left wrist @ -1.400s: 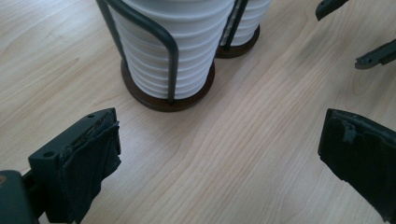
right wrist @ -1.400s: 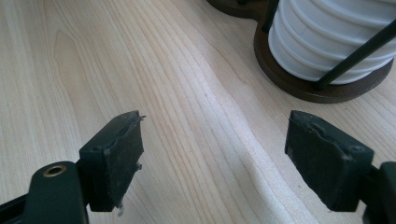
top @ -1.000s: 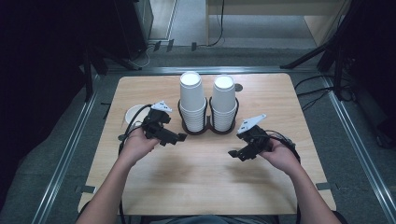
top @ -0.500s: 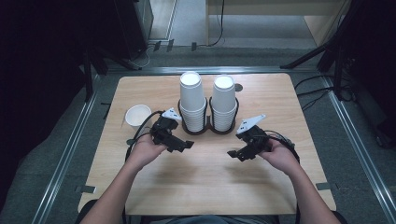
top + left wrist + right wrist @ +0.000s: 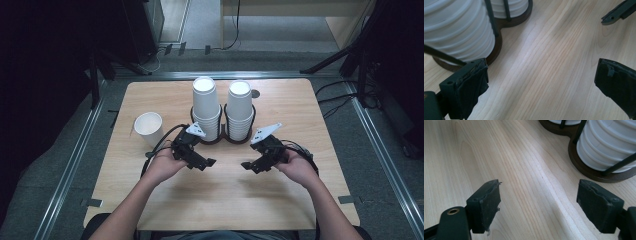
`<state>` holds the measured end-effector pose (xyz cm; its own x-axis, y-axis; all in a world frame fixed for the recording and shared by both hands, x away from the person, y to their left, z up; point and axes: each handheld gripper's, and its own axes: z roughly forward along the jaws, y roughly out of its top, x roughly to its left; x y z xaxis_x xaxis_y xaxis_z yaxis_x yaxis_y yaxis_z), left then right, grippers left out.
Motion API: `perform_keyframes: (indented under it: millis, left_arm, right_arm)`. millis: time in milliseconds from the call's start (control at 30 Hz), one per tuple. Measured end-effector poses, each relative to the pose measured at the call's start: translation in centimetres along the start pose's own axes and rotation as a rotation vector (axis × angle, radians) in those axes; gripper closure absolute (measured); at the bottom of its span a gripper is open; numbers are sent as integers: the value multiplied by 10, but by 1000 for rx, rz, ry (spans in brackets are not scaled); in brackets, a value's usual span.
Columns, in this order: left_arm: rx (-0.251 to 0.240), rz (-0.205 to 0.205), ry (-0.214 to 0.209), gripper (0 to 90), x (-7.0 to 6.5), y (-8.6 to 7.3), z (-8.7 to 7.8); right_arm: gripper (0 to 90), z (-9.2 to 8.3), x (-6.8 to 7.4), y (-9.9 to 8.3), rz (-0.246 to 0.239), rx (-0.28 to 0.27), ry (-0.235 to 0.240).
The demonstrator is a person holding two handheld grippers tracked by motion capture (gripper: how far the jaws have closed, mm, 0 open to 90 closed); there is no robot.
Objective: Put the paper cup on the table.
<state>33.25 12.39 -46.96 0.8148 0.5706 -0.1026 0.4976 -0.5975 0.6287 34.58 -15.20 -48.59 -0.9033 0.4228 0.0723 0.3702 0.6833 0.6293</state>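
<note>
Facing the cup holder [image 5: 223, 136], left gripper [image 5: 206, 163] and right gripper [image 5: 246, 165] gape empty; the high view adds a single cup [image 5: 149, 128] far left.

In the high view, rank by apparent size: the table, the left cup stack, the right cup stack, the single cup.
1. Table.
2. Left cup stack and right cup stack: they look alike, so no ranking between them.
3. Single cup, the smallest.
</note>
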Motion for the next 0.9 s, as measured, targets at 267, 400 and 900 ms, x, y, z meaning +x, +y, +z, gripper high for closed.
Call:
perform_keyframes:
  millis: [267,400,900]
  left_arm:
    - [0,27,-16,0,-7,3,11]
    - [-3,31,-21,0,-7,4,15]
    - [1,35,-11,0,-7,3,20]
  right_arm:
    - [193,4,4,3,-10,8,7]
    - [192,5,5,3,-13,7,5]
    - [193,4,6,1,-12,13,3]
